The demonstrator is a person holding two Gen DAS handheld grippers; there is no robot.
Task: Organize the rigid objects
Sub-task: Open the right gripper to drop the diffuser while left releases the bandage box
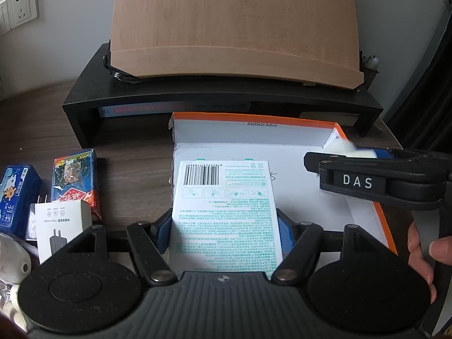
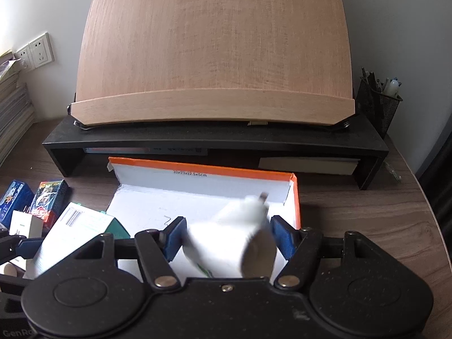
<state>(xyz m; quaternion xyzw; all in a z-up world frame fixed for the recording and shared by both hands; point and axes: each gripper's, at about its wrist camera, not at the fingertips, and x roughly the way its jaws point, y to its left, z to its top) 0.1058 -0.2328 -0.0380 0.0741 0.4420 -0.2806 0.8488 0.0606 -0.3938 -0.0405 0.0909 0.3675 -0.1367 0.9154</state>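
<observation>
Both wrist views sit close above the orange-edged white cardboard box (image 1: 282,147) (image 2: 197,195), facing the far wall; shared.

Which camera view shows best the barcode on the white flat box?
The left wrist view: the white flat box faces the camera there, barcode sharp. In the right wrist view it appears slanted at the left, partly hidden.

A white barcode-printed packet (image 1: 226,214) lies flat over the open orange-edged white box (image 1: 282,138); a blurred white charger (image 2: 240,237) hovers above.
</observation>
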